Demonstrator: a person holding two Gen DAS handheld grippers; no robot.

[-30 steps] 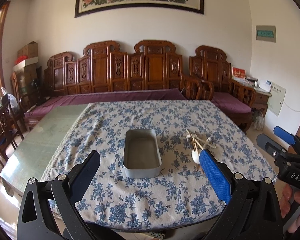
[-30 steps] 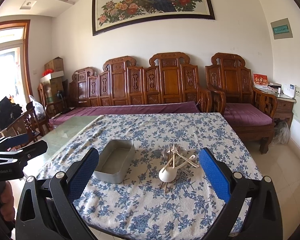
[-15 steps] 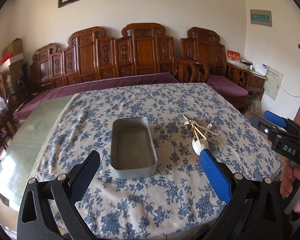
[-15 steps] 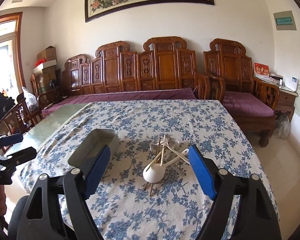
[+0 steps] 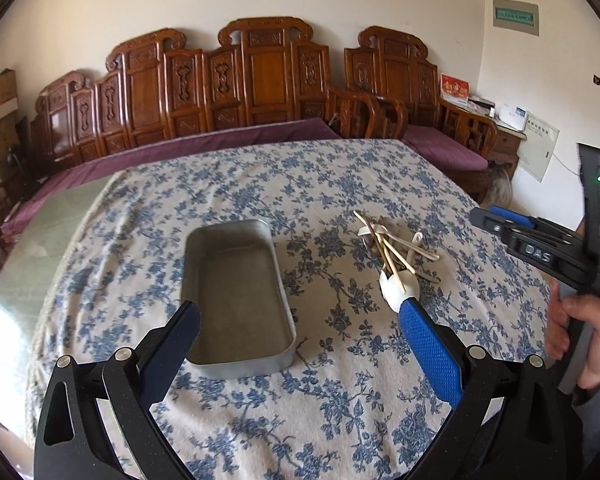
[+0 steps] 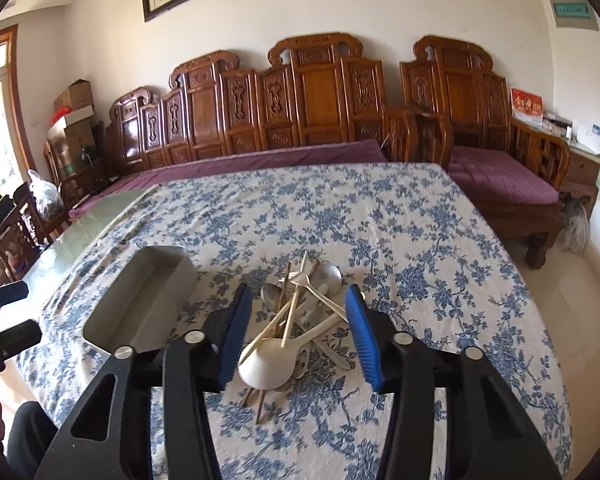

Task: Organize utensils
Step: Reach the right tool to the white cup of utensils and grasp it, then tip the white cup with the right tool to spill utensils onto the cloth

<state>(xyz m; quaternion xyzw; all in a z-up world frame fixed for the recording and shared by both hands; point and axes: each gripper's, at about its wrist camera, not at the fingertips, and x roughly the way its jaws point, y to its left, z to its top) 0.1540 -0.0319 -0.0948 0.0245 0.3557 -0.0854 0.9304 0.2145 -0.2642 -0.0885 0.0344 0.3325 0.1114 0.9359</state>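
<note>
1. Since the earlier frames both grippers have been brought lower and closer to the table, and the right gripper [image 6: 298,330] has been narrowed from a wide spread to a gap that now frames the utensil pile [image 6: 300,320]; nothing is clamped yet.
2. The left gripper [image 5: 300,324] is held wide open above the near end of the metal tray [image 5: 236,292], with nothing between its fingers.
3. The pile is seen lying on the blue-flowered tablecloth [image 6: 420,240], just beside the tray and to its right: a white ceramic soup spoon [image 6: 268,364] nearest, wooden chopsticks [image 6: 290,320] crossed over its bowl, metal spoons [image 6: 328,276] and a pale fork [image 6: 300,278] behind.
4. The tray [image 6: 140,308] appears empty, so no sorting is judged to be done.
5. Risks, as judged:
   - Several tangled pieces could be caught at once, since the chopsticks rest across the spoon.
   - The glazed spoon bowl could slip from the pads [image 6: 364,340] if pinched on its curve.
   - Loose chopsticks could be dragged or rolled off the pile, and the cloth could be bunched by a low approach.
</note>
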